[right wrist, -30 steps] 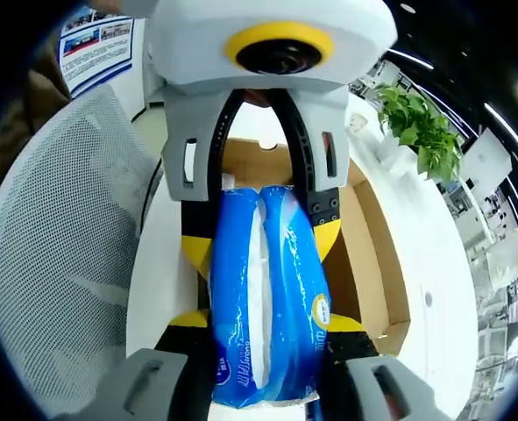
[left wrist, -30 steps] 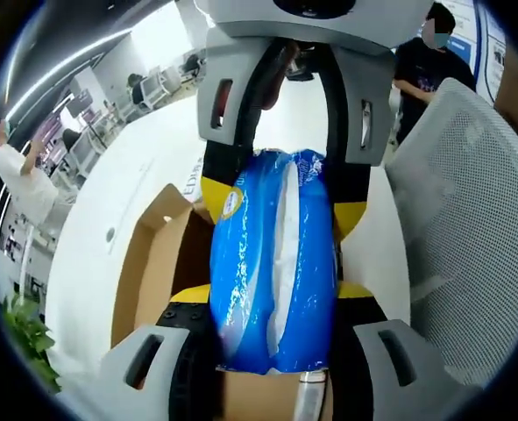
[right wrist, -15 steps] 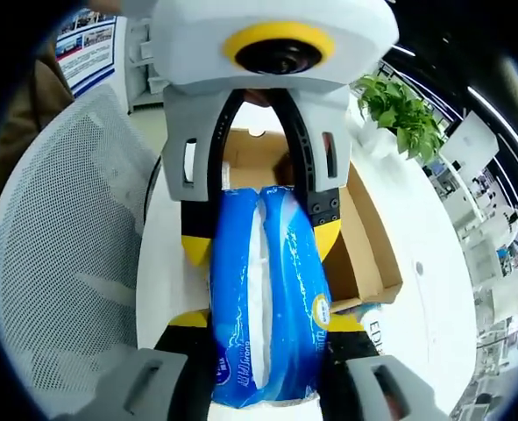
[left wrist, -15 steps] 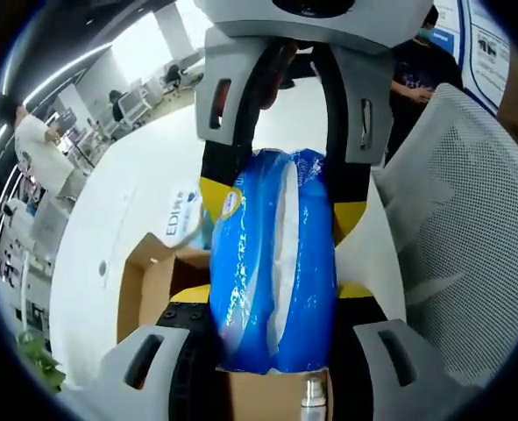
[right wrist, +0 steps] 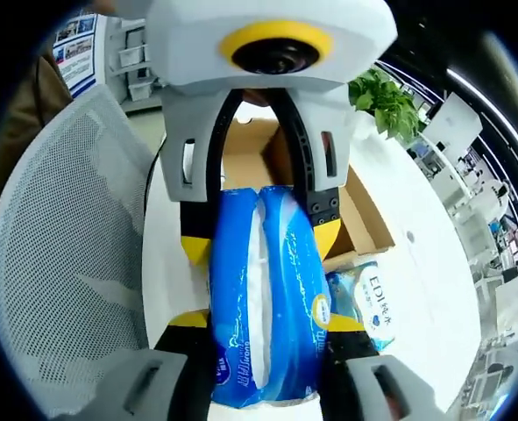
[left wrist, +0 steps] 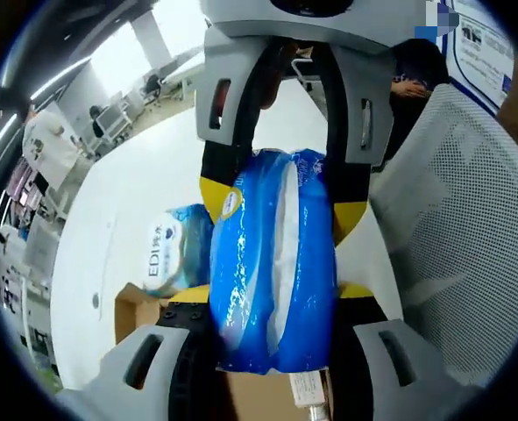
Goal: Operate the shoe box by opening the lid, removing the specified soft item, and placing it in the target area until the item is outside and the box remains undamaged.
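in the left gripper view, going left to right: the white counter [left wrist: 109, 228] curves away, and a second pale blue pack [left wrist: 178, 248] printed "edi" lies on it just beside the brown shoe box [left wrist: 140, 307], whose far corner alone peeks out below it. most of the box is hidden behind my fingers. in the middle my left gripper [left wrist: 272, 303] clamps the near end of the blue tissue pack [left wrist: 272, 263], held up above the box, and the other gripper squeezes its far end from the top of the view. a white mesh chair [left wrist: 451, 237] sits to the right.

in the right gripper view the same chair [right wrist: 57, 254] is at left. my right gripper [right wrist: 263, 329] is clenched on the blue pack [right wrist: 263, 298], which covers much of the open box [right wrist: 364, 219]. the second pack [right wrist: 364, 303] lies beside the box's near corner, partly cut off by my fingers. a green plant [right wrist: 386, 101] stands beyond.
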A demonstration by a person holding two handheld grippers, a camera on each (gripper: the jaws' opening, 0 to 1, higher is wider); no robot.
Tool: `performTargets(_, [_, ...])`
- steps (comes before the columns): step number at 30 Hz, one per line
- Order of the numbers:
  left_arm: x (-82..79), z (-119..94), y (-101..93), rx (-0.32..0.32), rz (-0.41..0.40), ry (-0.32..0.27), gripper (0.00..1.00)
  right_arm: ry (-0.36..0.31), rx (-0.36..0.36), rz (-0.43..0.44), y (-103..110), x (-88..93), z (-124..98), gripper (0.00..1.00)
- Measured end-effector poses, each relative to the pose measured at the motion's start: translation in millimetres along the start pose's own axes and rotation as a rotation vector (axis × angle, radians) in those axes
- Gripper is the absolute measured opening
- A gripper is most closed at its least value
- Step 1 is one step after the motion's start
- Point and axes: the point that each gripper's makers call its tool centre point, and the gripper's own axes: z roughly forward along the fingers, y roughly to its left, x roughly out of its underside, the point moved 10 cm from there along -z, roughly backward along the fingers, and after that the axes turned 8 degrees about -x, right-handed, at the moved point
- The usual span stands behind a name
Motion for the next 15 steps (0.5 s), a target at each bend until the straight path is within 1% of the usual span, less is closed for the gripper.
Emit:
performTargets(11, [-20.7,21,-4.5,0.031,0.03,-0.006,0.48,-0.003,0.007,0.049,2,28.0,-9,0.42])
performTargets(15, [-27.4,31,-4.5,0.037,0.028,-0.008,0.48,0.009,0.004,0.059,0,38.4,-12,0.43])
